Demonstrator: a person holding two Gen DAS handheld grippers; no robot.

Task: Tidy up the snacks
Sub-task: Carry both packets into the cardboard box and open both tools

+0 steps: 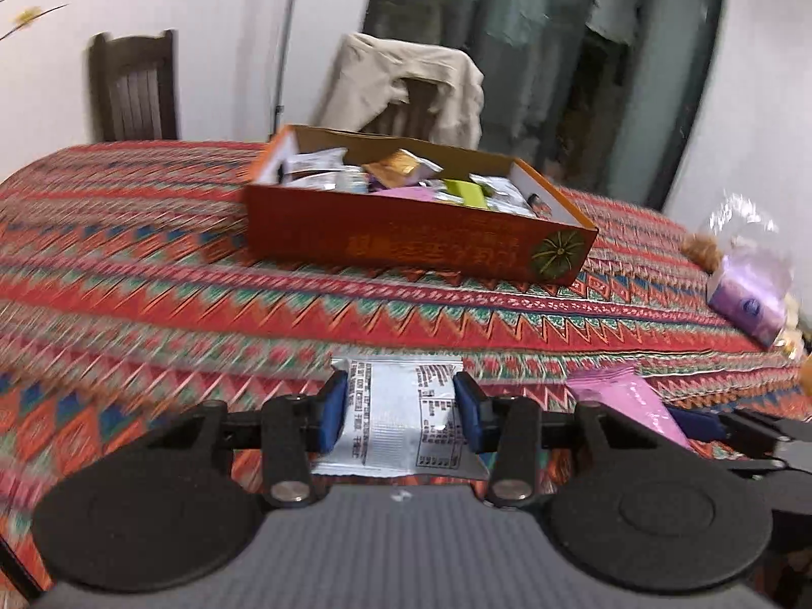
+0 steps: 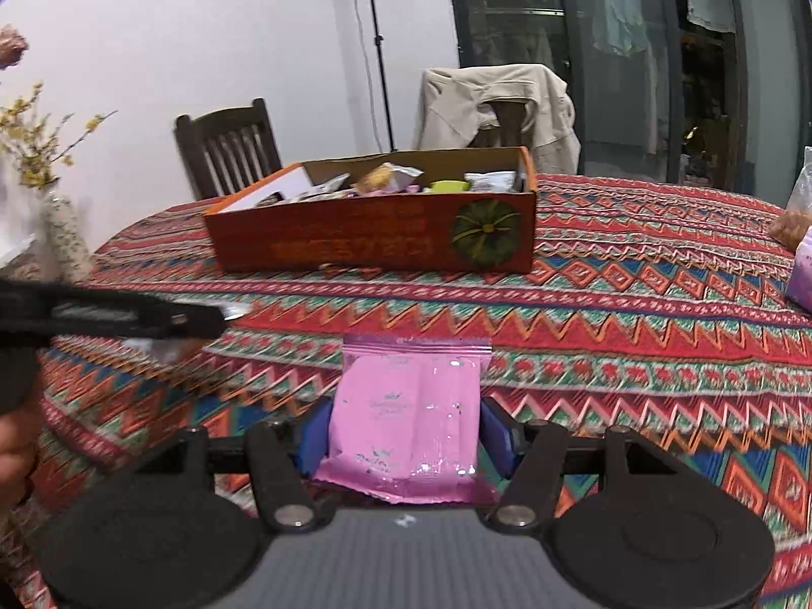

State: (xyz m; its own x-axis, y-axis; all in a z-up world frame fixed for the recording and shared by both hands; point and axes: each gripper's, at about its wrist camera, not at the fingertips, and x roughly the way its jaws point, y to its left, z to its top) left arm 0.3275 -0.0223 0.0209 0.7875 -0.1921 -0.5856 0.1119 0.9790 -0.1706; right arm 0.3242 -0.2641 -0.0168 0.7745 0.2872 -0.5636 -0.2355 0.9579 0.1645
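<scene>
Two handheld grippers hover low over a table covered in a red, zigzag-patterned tablecloth (image 1: 152, 264), each carrying a snack. The left gripper (image 1: 401, 413) has its blue pads closed narrow on a silver snack packet (image 1: 401, 421), printed side up, gripped across its short width so its long axis points straight ahead of the tool. The right gripper (image 2: 403, 429) is likewise closed on a pink snack packet (image 2: 408, 406), also lying lengthwise along the fingers, its crimped far edge sticking out in front. The relation that matters next: an open orange cardboard box (image 1: 406, 233), already holding a jumble of wrapped snacks, sits ahead of both tools, well apart across bare cloth. From the left gripper it lies ahead and slightly to the right, with a corner turned toward the tool; from the right gripper it lies ahead and slightly left, its long printed side nearly square-on. Neither tool looks clearly nearer, though the right one faces the box more squarely. The box walls stand upright, so each packet would probably need to rise above the near rim before being let go. The cloth between tools and box is free of obstacles. The grippers are close side by side: the pink packet and the right tool's fingers show at the left tool's right, so the two could brush if both swing inward together. Farther right, near the table edge, sit a purple tissue pack (image 1: 746, 304) and a clear plastic bag (image 1: 736, 223).
</scene>
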